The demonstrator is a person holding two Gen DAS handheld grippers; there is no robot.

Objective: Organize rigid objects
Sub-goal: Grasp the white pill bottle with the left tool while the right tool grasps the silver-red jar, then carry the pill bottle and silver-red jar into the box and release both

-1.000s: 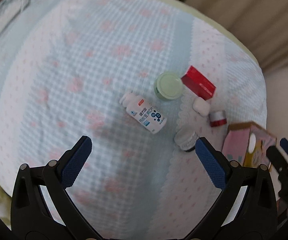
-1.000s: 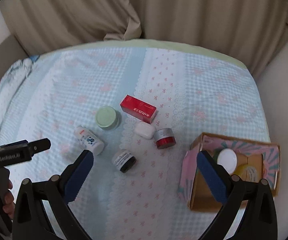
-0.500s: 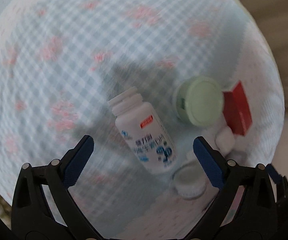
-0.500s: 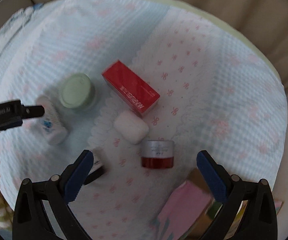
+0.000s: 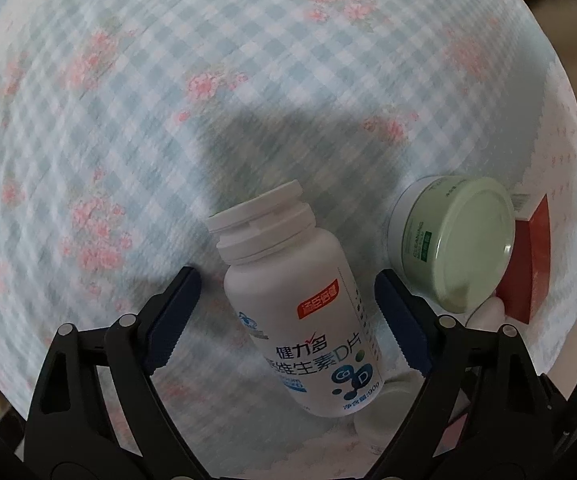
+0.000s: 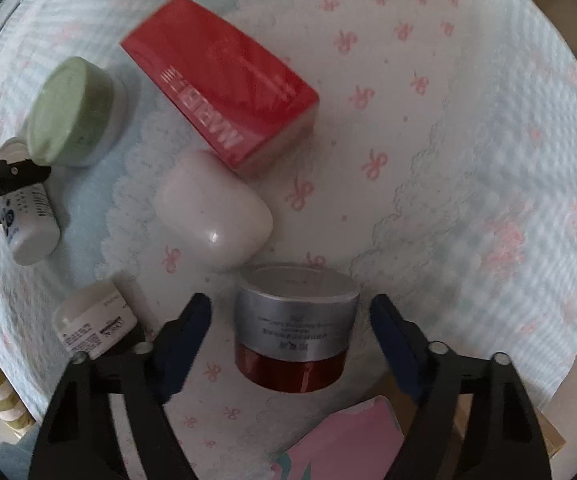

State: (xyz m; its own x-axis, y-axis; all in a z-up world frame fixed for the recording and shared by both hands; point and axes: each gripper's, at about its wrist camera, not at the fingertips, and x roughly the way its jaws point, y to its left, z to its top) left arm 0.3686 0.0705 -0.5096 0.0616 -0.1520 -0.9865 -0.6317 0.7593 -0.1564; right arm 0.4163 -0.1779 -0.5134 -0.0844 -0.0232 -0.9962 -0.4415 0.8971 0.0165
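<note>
Left gripper (image 5: 286,314) straddles the white vitamin bottle (image 5: 300,312) lying on the checked bedspread (image 5: 168,80); my jaws have just been closing, pads not yet touching it. Right gripper (image 6: 290,336) likewise narrowing around the upright silver-lidded red jar (image 6: 294,326), gaps on both sides. Green-lidded jar (image 5: 454,240), red box (image 6: 224,80) and white case (image 6: 212,208) sit close by.

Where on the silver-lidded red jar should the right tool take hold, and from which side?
Grip the silver-lidded red jar across its round side wall, coming straight down from above. It stands upright on the bedspread, and the right tool already straddles it, its jaws having just been closing, with gaps left on both sides. The white case sits behind, outside the closing line.
</note>
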